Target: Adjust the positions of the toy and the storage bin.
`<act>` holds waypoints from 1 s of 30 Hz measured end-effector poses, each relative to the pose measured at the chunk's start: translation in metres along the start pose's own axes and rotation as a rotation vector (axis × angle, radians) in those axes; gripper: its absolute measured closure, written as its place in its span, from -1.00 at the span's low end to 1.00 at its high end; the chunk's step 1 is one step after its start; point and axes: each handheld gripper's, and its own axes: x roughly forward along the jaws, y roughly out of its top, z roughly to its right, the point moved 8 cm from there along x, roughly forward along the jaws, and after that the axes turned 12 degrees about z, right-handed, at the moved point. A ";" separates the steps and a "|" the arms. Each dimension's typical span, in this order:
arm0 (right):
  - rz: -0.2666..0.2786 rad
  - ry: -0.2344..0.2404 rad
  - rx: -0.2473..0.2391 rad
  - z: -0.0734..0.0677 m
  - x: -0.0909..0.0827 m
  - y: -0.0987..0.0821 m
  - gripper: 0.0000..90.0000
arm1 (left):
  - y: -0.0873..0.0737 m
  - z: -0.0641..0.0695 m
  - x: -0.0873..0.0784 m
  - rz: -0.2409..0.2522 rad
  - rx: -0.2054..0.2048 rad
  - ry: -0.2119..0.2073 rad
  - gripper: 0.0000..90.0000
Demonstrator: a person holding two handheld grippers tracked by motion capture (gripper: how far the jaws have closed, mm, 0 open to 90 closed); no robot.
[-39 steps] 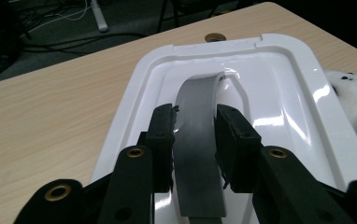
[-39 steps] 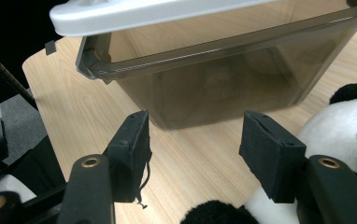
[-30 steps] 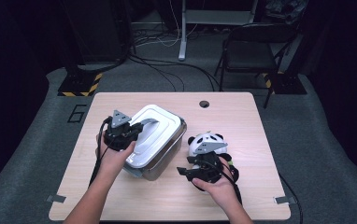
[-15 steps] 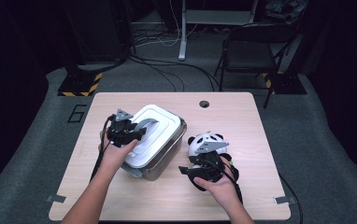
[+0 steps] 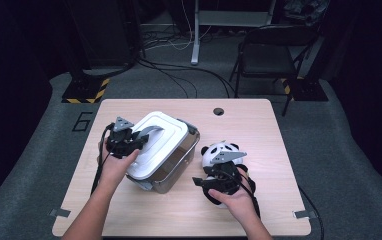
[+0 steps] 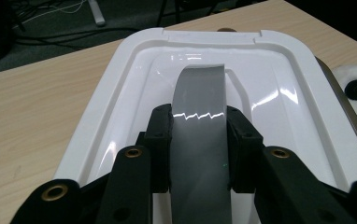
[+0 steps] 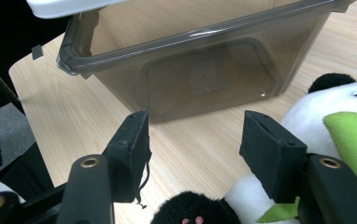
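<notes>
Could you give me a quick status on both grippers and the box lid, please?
Left gripper shut on lid handle. White lid sits askew on the box. Right gripper open, empty, beside the panda toy. Nothing obstructing.

**Lid off-set on box, panda to its right**

Box [image 5: 179, 165] sits mid-table [image 5: 259, 120]. Lid [image 5: 156, 145] lies askew on top, shifted left w/ box's right side uncovered. Panda [image 5: 218, 152] just right of box. Chair [image 5: 274, 55] behind table.
</notes>
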 end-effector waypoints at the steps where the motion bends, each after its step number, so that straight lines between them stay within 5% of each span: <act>1: 0.000 -0.001 0.000 0.000 0.000 0.000 -0.07 | 0.001 -0.002 -0.002 0.007 -0.002 0.000 0.49; 16: 0.024 -0.021 0.016 0.007 -0.008 0.003 -0.07 | -0.002 -0.040 -0.037 0.042 -0.029 0.075 0.49; 30: 0.031 -0.029 0.019 0.010 -0.010 0.003 -0.07 | -0.023 -0.074 -0.060 0.057 -0.078 0.145 0.49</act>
